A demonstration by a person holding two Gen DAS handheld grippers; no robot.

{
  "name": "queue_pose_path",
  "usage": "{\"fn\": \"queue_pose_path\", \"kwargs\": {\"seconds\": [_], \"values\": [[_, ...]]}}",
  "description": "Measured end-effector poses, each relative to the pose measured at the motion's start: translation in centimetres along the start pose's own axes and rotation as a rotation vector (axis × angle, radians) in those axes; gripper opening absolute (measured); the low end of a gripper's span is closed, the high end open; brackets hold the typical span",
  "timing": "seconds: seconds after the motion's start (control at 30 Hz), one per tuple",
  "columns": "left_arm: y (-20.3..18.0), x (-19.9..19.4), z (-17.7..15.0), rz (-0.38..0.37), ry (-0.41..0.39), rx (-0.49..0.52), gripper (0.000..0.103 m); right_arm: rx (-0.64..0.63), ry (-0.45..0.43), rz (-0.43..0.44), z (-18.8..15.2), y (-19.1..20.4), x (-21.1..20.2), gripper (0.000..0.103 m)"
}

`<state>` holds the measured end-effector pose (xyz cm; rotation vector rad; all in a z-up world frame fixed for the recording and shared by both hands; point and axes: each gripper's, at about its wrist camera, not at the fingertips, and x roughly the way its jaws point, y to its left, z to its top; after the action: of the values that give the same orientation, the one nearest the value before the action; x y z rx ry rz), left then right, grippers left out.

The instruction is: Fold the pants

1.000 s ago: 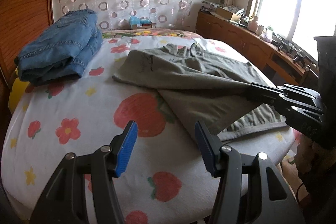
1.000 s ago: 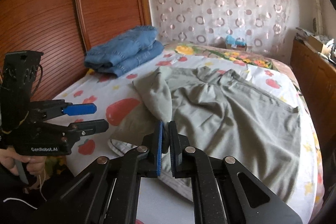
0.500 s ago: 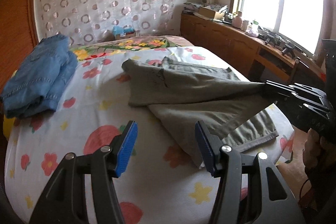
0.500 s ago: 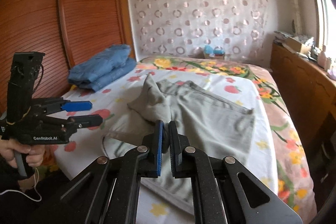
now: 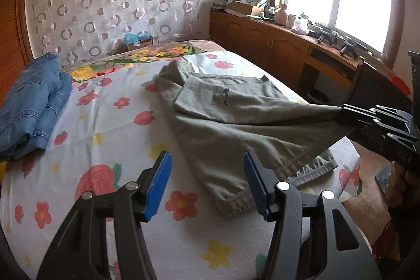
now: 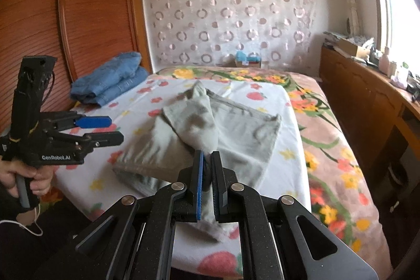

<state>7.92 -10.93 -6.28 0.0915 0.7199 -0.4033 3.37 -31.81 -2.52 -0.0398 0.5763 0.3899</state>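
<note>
Left wrist view, from left to right. Lying at the left edge of the frame: folded blue jeans (image 5: 31, 104), on the flowered bed sheet (image 5: 110, 122). Filling the bottom of the frame: the left gripper (image 5: 207, 184), hanging above the sheet with jaws spread apart and with nothing between the blue pads (image 5: 157, 185). Spreading across the centre: the grey-green pants (image 5: 236, 127), partly resting on the sheet, with one hem near the lower right edge of the bed. Stretching to the right and lifting off the bed: one leg of the pants, ending in the right gripper (image 5: 344, 110) at the right edge, pressed together and pinching the cloth. Showing at the lower right: a hand (image 5: 404, 183) under that gripper. Standing along the upper right, under the bright window: a wooden cabinet (image 5: 275, 43).

Right wrist view, from left to right. Holding the left gripper (image 6: 115, 129) at the left edge: a hand (image 6: 23, 175); jaws standing apart, empty, above the bed edge. Lying in the upper left: the jeans (image 6: 110, 80). Lying in the centre: the pants (image 6: 236, 127), with one leg pulled toward the bottom centre and gripped tightly by the right gripper (image 6: 206, 156).
</note>
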Motion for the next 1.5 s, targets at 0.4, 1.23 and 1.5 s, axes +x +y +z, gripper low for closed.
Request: {"fn": "queue_pose_path", "kwargs": {"seconds": [0.4,1.23,1.5], "values": [[0.1,1.3,-1.0,0.001,0.036,-0.009,0.056,0.052,0.092,-0.034,-3.9,-1.6,1.0,0.003],[0.8,3.1,-2.5,-0.007,0.109,-0.033,0.056,0.098,0.088,-0.026,-2.9,-2.5,1.1,0.025],[1.4,1.6,-1.7,0.006,0.059,-0.051,0.056,0.065,0.079,0.003,-0.8,-1.4,2.2,0.026]]}}
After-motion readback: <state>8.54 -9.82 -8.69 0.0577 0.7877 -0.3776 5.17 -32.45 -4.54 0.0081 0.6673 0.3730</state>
